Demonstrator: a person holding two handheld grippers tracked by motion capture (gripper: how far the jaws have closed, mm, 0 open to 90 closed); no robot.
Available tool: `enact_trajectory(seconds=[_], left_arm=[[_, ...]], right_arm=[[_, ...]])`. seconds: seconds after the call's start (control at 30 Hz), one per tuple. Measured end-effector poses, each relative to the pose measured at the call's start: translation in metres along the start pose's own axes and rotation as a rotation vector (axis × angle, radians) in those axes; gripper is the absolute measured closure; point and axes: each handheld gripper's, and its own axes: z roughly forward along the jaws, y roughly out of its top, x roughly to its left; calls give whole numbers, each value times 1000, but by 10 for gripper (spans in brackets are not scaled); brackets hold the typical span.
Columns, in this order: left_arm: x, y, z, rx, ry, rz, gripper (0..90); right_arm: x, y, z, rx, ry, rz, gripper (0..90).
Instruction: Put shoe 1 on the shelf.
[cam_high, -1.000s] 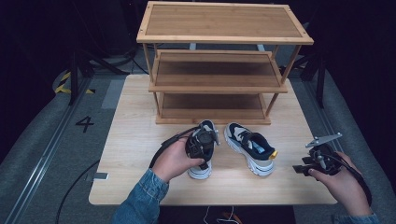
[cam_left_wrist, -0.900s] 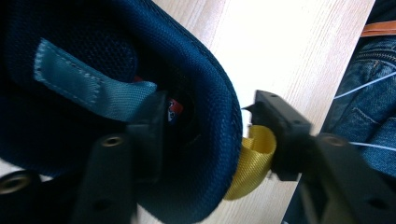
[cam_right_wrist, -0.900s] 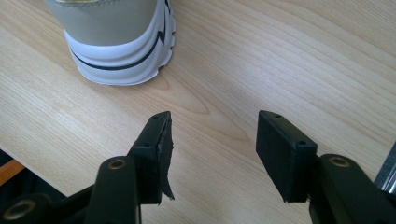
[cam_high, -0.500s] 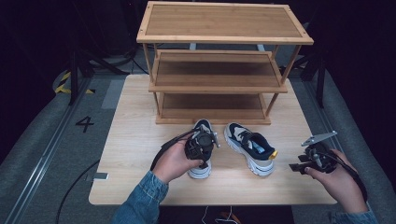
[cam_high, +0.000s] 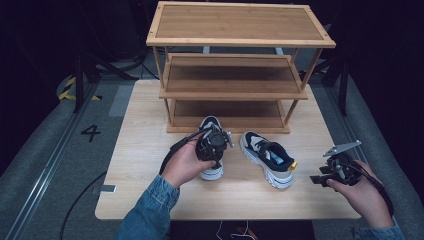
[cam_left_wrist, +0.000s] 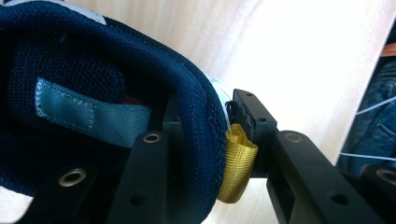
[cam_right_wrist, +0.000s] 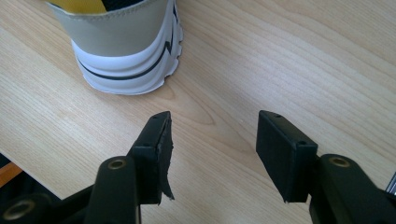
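Note:
Two navy, white and beige sneakers stand side by side on the wooden table (cam_high: 140, 150), in front of a three-tier wooden shoe rack (cam_high: 235, 92). My left gripper (cam_high: 214, 150) is shut on the heel collar of the left sneaker (cam_high: 210, 125). In the left gripper view one jaw sits inside the navy collar (cam_left_wrist: 196, 93) and the other outside, against the yellow pull tab (cam_left_wrist: 238, 163). The right sneaker (cam_high: 267, 160) stands alone, toe toward the rack. My right gripper (cam_high: 320, 175) is open just right of it, and its jaws (cam_right_wrist: 212, 135) point at that sneaker's white heel (cam_right_wrist: 126, 51).
All three rack shelves are bare; the lowest one (cam_high: 230, 115) lies just beyond the sneakers' toes. The table's front edge (cam_high: 225, 217) is close to both hands. Grey floor with a painted 4 (cam_high: 91, 132) lies at the left.
The left gripper and its sneaker have shifted a little away from the person, toward the rack. The right gripper has edged slightly left, toward the right sneaker.

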Motion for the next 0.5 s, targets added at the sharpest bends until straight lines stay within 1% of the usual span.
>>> enact_trajectory(seconds=[0.03, 0.07, 0.13, 0.2, 0.27, 0.3, 0.37, 0.47, 0.5], left_arm=[[2, 1, -1, 1, 3, -1, 689], [5, 3, -2, 2, 10, 10, 689], [10, 5, -4, 1, 16, 10, 686], [15, 8, -6, -15, 32, 18, 668], [20, 11, -7, -14, 24, 18, 657], [23, 13, -6, -23, 22, 18, 654], [29, 16, -6, -20, 21, 18, 653], [39, 24, -2, -3, 38, 33, 656], [43, 27, -1, -1, 44, 45, 656]], right_arm=[[0, -1, 1, 2, -1, 4, 473], [0, -1, 1, 4, -2, 1, 473], [-1, -2, 0, 2, 0, 7, 473], [-1, -4, 0, 0, -4, 10, 473], [-2, -5, 0, 3, -5, 12, 474], [-1, -5, 0, 5, -8, 13, 473], [-1, -6, 2, 13, -11, 7, 474], [1, -7, 2, 14, -12, 9, 474], [1, -8, 2, 16, -13, 9, 474]])
